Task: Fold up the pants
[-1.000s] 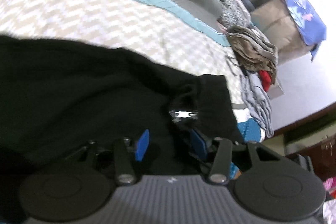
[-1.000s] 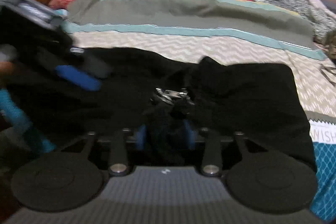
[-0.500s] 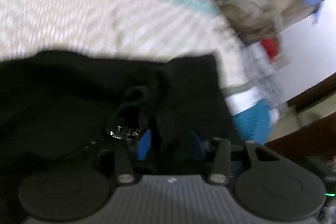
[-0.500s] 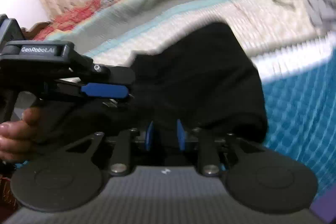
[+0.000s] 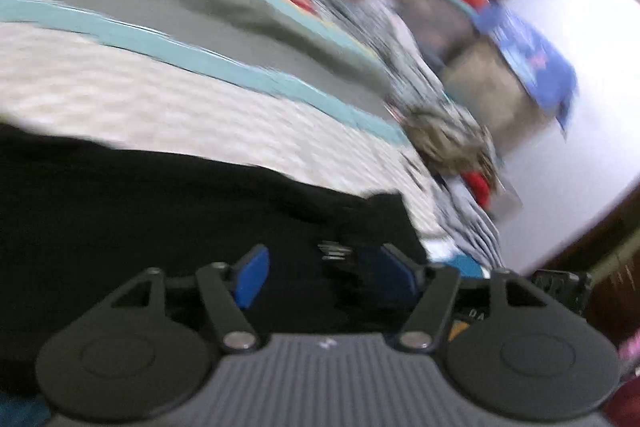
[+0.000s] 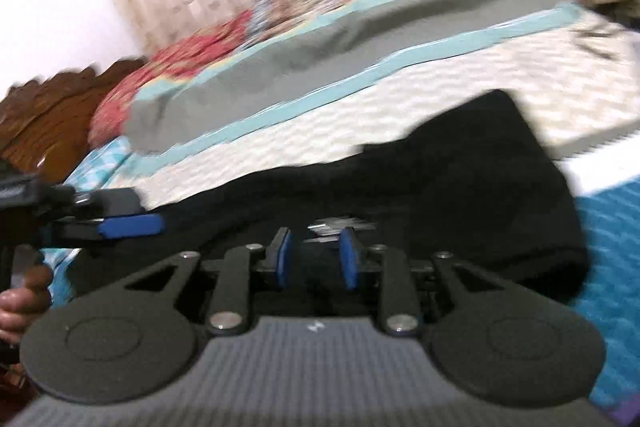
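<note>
the black pants (image 6: pixel 460 179) are spread lengthwise across the bed (image 6: pixel 440 95), their bunched near edge clamped in the right hand-held gripper (image 6: pixel 314 263), while the left hand-held gripper (image 5: pixel 320 273) is held apart just beside it.

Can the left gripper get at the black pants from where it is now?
Probably yes: the left gripper is open right above the black pants, with only fabric between its pads and nothing in the way.
</note>
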A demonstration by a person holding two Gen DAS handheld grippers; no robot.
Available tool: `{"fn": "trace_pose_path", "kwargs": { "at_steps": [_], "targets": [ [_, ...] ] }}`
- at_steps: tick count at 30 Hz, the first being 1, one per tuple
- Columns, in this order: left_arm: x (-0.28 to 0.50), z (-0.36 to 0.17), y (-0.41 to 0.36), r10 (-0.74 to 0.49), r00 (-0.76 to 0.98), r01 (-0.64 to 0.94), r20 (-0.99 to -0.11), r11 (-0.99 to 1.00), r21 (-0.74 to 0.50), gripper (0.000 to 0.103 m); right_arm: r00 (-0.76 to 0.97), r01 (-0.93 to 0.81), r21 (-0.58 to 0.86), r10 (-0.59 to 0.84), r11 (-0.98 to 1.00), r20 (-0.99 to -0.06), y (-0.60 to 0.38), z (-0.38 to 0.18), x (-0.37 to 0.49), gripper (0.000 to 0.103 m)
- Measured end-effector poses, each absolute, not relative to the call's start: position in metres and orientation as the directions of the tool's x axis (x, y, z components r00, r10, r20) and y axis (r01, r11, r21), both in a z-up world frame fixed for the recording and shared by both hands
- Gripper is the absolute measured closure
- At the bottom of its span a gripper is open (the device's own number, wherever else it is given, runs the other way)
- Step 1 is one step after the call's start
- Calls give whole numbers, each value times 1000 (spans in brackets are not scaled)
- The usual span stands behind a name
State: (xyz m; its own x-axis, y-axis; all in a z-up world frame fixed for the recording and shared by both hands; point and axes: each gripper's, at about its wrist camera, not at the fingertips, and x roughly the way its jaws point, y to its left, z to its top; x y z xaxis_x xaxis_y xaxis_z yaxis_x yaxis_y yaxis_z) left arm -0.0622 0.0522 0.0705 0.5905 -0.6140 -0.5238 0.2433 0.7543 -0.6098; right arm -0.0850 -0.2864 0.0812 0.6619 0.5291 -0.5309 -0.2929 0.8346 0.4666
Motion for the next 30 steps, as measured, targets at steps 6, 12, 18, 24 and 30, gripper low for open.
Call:
{"fn": "trace_pose_path", "kwargs": {
  "at_steps": [6, 12, 18, 24, 30],
  "targets": [
    [-147, 53, 192, -357, 827, -94, -434, 673, -733, 23, 524, -439, 452, 629, 777, -574, -200, 82, -62, 72],
    [-164, 11, 263, -237, 869, -256, -434, 535, -805, 23, 401, -538, 433, 671, 724, -624, -127, 88, -49, 72],
    [-126, -20, 276, -283, 858, -257, -428, 484, -836, 20, 330, -606, 435, 707, 667, -625, -69, 106, -37, 72],
    [-92, -40, 269, -288, 843, -271, -455, 503, -820, 33, 169, -549, 565, 743, 616, -648, -7, 87, 0, 72],
    [-87, -16, 249, -276, 851, -185, -447, 638, -748, 73, 68, -360, 622, 685, 695, -726, 10, 35, 31, 82]
  ]
}}
